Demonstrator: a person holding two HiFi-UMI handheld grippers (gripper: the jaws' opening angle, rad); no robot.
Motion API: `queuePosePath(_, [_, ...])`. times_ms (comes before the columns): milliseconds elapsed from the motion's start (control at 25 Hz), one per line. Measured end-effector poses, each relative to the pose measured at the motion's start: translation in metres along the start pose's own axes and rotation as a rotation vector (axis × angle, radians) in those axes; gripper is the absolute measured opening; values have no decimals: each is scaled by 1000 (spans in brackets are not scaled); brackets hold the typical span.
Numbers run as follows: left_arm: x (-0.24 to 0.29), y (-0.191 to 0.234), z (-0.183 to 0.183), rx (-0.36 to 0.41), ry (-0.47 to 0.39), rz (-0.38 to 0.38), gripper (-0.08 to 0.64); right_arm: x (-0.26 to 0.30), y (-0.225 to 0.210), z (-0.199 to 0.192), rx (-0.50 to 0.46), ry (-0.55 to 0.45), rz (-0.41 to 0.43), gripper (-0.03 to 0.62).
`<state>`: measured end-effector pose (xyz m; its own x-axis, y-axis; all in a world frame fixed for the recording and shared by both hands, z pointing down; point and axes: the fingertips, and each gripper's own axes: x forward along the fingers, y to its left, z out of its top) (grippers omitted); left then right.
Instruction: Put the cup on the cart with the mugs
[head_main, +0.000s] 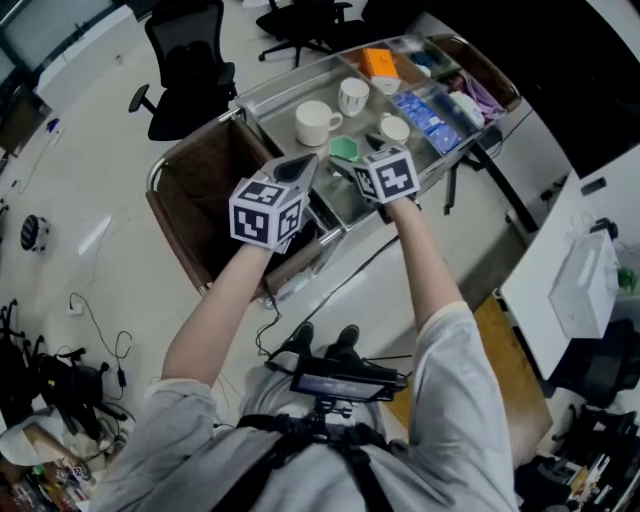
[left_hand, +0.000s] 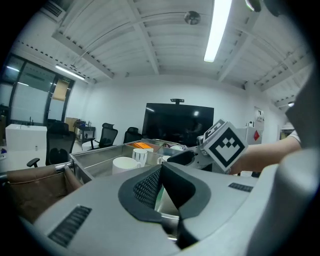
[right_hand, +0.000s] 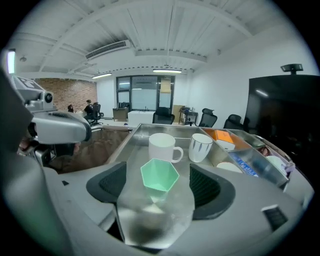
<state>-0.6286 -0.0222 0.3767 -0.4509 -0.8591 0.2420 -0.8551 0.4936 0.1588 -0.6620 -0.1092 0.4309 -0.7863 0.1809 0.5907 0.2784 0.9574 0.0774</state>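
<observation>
On cart (head_main: 283, 88) metal tray, centre of right gripper view: green cup (right_hand: 160, 174), upright, just in front of white mug (right_hand: 161, 147) and striped mug (right_hand: 200, 147). Right gripper (right_hand: 159, 189): jaws wide apart, green cup between them, pads clear of it. Left gripper (left_hand: 161, 186): jaws closed together, nothing between. In head view it sits centre frame, left of right gripper.
</observation>
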Motion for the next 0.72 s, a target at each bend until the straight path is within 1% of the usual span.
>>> queuePosePath(120, [-2,-11,-1,22,-5,-15,6,-28,1,9,53,-87,-20,400])
queuePosePath(200, [-5,-20,-3,34,-7,-24,5,-49,4,9,71,-131,-33,392])
queuePosePath(280, [-10,-30,-7,52,-7,-24,6,-72,5,6,78,-171,-49,295])
queuePosePath(400, [-23,-45,-10,79,-16,-13,5,-111,5,-2,105,-243,-85,111])
queuePosePath(480, [-36,-56,-14,94,-24,-1,6,-138,6,-12,134,-288,-114,13])
queuePosePath(560, [-50,-68,-21,107,-28,14,6,-161,11,-28,156,-312,-130,2])
queuePosePath(720, [-80,-98,-39,135,-26,34,5,-200,25,-75,193,-305,-149,2])
